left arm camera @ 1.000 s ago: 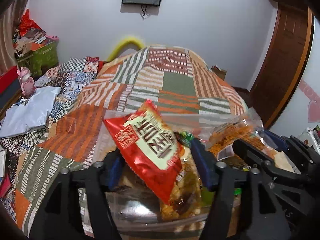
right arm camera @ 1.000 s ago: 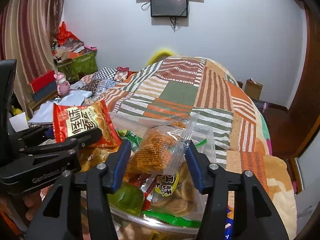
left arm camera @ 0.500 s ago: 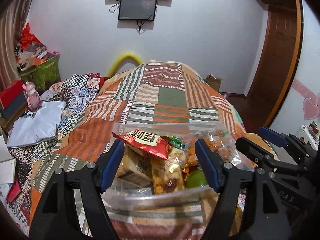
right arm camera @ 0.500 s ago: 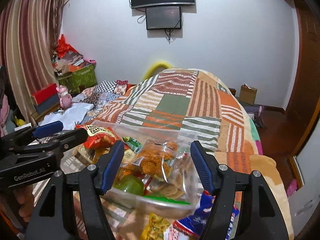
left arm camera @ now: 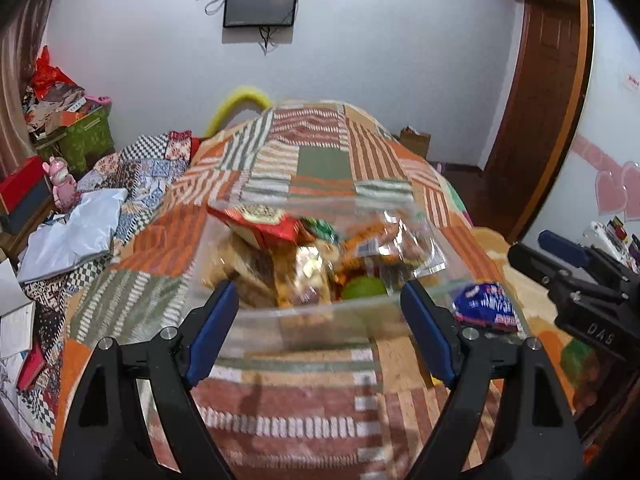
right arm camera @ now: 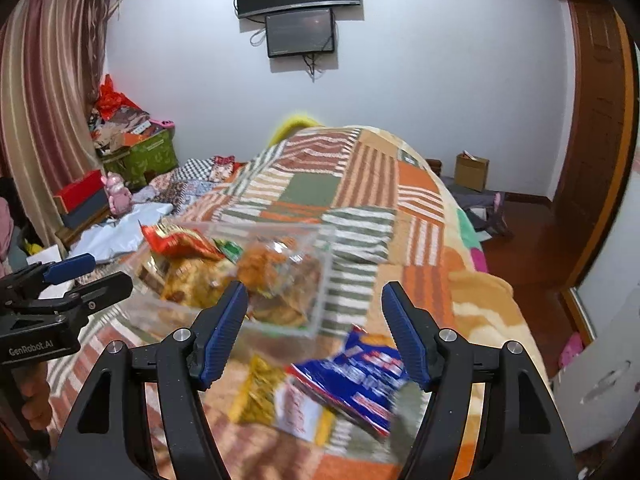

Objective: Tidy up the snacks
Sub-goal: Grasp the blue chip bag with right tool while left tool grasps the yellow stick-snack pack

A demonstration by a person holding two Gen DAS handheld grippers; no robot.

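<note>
The clear plastic box [left arm camera: 320, 320] is see-through and shiny, crammed with glossy crinkly foil snack packs like the red one [left arm camera: 260, 224]. At about 3 o'clock of it lies a slick blue packet [left arm camera: 486, 306]. The patchwork blanket [left arm camera: 320, 160] underneath is matt, nubby woven cloth. Gripper pads [left arm camera: 210, 332] look like ribbed blue rubber on matt black plastic arms with little metal pins. The door [left arm camera: 540, 100] is polished brown wood.

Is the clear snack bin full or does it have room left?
Full: the clear bin is heaped above its rim, the red packet on top. A blue packet lies outside on the blanket.
</note>
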